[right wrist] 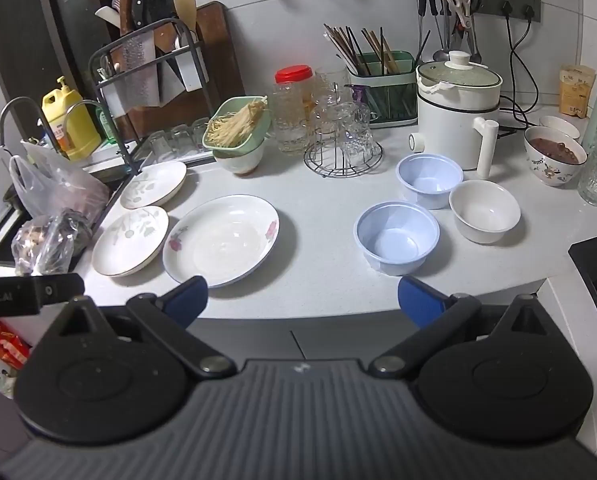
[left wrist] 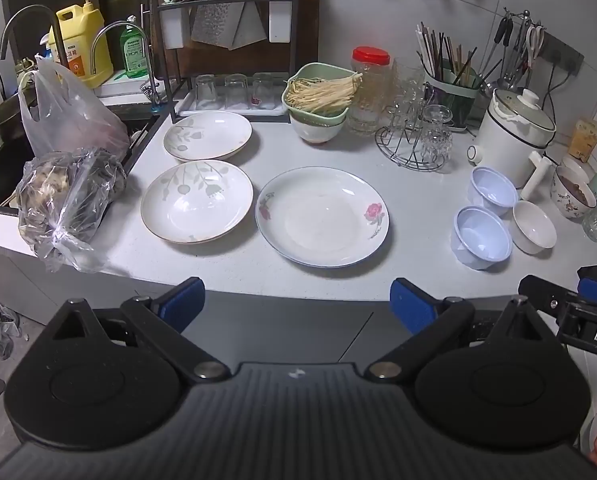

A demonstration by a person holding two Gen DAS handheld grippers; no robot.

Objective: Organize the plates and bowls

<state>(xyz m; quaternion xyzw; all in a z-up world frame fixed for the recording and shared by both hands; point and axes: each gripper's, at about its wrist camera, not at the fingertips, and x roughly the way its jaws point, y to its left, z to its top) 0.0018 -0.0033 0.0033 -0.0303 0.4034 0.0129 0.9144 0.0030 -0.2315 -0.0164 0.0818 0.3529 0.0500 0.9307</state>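
blue-padded jaws of the left gripper [left wrist: 294,304] and right gripper [right wrist: 302,300] are standing fully open, holding nothing. the rose plate [left wrist: 322,216] is lying ahead of the left jaws, the blue bowls [right wrist: 396,238] ahead of the right; approaching a rim squarely is looking wisest.

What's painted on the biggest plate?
Pink flowers on white, with a thin blue rim on the biggest plate; clearest from the left wrist view.

A yellow soap jug [left wrist: 85,36] stands by the sink [left wrist: 2,168]. Two plastic bags [left wrist: 68,116] sit at the tabletop [left wrist: 418,216] edge. Chopsticks [right wrist: 362,50] stand in a green holder [right wrist: 382,92]. A white cooker [right wrist: 456,108] sits beside it.
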